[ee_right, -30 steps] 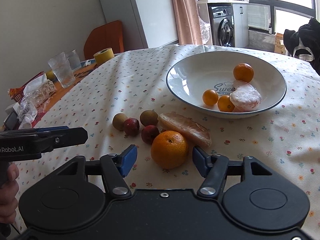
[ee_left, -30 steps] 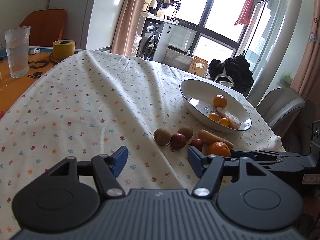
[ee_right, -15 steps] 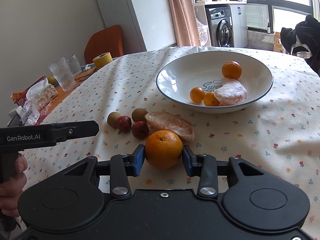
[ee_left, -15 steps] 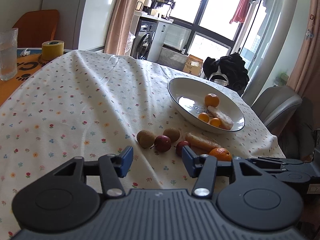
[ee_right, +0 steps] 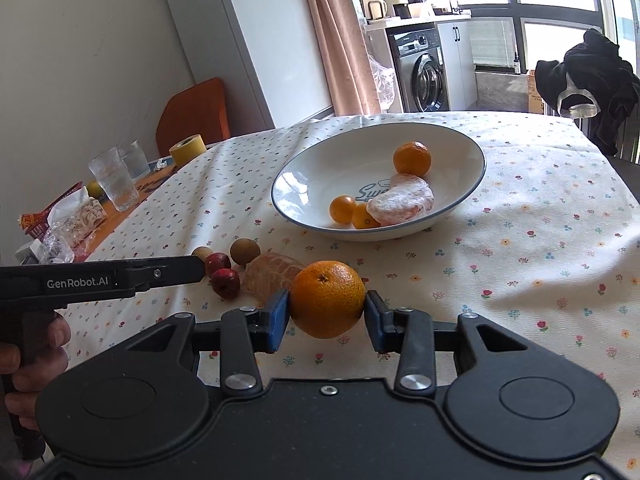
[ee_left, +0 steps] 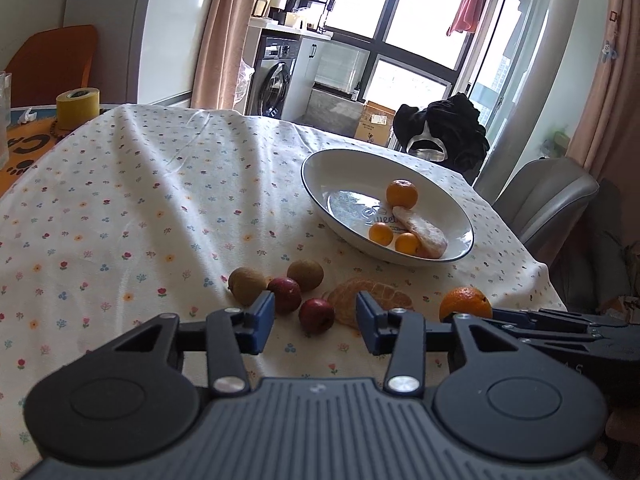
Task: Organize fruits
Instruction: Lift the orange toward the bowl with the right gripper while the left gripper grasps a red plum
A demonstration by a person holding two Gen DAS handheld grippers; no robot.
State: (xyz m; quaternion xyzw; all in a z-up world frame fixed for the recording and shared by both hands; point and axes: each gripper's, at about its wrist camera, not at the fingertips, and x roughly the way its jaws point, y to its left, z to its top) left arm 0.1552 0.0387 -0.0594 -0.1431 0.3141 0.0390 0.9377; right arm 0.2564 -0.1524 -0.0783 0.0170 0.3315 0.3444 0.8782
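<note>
My right gripper (ee_right: 326, 310) is shut on a large orange (ee_right: 327, 298), lifted just above the flowered tablecloth. The orange (ee_left: 465, 303) also shows at the right of the left wrist view. A white bowl (ee_right: 312, 172) farther back holds a mandarin (ee_right: 412, 158), two small kumquats (ee_right: 343, 209) and a peeled pomelo piece (ee_right: 402, 205). On the cloth lie two kiwis (ee_left: 247, 285), two small red fruits (ee_left: 316, 315) and a peeled citrus segment (ee_left: 380, 294). My left gripper (ee_left: 315, 322) stands open over the nearer red fruit, holding nothing.
A yellow tape roll (ee_left: 77, 106), drinking glasses (ee_right: 114, 184) and snack wrappers (ee_right: 68, 220) sit at the table's left end. A grey chair (ee_left: 548, 200) stands past the right edge. A hand (ee_right: 28, 364) grips the left tool's handle.
My right gripper has closed on the large orange and raised it off the cloth. My left gripper has moved forward toward the red fruits and narrowed a little.
</note>
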